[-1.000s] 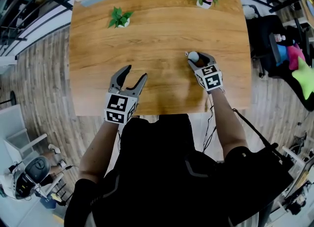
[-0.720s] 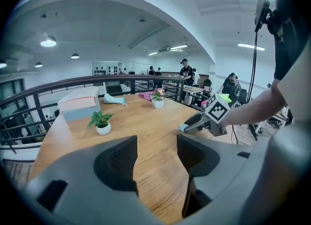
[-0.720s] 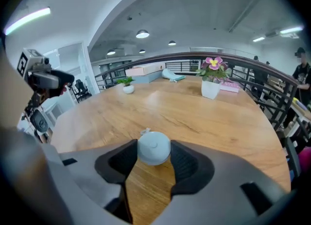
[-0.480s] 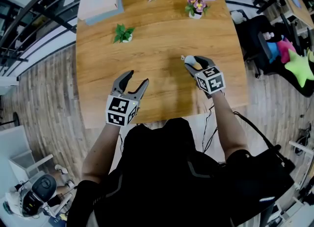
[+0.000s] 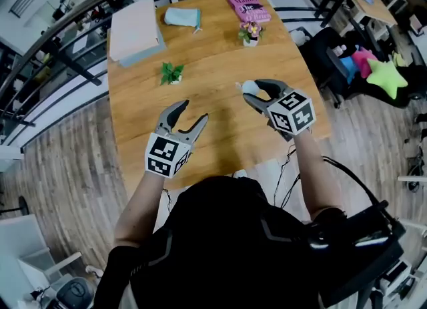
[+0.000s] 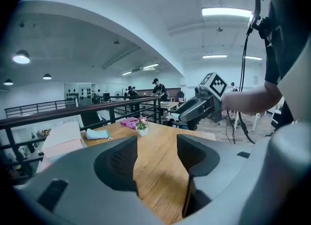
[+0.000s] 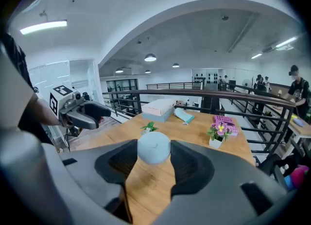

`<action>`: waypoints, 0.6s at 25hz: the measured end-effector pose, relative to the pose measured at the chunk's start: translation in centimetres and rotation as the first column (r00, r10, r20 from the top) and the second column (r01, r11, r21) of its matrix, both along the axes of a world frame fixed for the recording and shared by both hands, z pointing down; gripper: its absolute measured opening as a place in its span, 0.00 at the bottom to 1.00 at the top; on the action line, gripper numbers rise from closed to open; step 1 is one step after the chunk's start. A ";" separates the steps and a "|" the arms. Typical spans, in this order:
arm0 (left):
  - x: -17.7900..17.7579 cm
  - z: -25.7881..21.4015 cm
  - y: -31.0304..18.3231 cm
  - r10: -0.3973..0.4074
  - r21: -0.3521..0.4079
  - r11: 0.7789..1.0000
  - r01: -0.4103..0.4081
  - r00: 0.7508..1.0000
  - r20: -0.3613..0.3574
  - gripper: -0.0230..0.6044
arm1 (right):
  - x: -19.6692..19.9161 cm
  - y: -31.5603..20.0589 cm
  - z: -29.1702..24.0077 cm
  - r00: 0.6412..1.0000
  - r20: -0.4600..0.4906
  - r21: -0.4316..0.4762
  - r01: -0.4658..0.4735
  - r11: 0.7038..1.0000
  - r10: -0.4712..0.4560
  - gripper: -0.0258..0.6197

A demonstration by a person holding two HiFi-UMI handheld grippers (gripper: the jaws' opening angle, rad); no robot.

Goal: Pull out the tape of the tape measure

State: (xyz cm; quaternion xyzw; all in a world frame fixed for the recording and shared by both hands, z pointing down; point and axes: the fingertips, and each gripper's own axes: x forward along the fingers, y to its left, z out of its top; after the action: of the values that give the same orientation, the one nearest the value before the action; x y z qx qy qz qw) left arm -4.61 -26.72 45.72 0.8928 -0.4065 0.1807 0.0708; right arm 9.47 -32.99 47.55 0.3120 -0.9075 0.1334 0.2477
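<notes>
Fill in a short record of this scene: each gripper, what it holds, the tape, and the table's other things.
left gripper: jaws apart, empty
right gripper: jaws closed on round tape measure, above table
tape: none shows drawn out
table: wooden
other things: green plant, flower pot, pink book, blue cloth, flat box

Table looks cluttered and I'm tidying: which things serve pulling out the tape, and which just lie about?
In use: tape measure, held in the right tongs; open left tongs.
Lying about: pink book, flower pot, green plant, blue pouch, pale box.
</notes>
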 end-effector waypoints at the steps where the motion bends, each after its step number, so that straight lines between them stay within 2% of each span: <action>1: -0.1 -0.7 0.0 0.015 0.019 1.000 -0.015 1.000 0.006 0.47 | -0.2 0.4 -0.8 1.000 -0.004 0.002 -0.002 1.000 0.002 0.39; 7: -1.0 -5.1 -0.3 0.085 0.118 0.989 -0.084 0.996 -0.007 0.47 | -2.1 2.4 -5.5 1.000 0.009 0.043 0.003 0.999 -0.003 0.39; 11: -0.9 -7.5 -0.3 0.125 0.192 0.974 -0.120 0.992 -0.015 0.46 | -3.1 3.3 -7.5 1.000 0.018 0.050 0.007 0.999 -0.008 0.39; 15: 0.1 -8.6 -0.5 0.149 0.259 0.954 -0.153 0.988 0.037 0.42 | -3.7 4.3 -8.8 0.999 0.044 0.027 0.005 1.000 -0.006 0.38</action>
State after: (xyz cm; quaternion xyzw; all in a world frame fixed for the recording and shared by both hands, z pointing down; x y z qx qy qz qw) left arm -4.52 -27.22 37.11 0.9213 -0.3578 0.1380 -0.0646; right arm 5.81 -28.70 38.80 0.3098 -0.9153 0.1275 0.2238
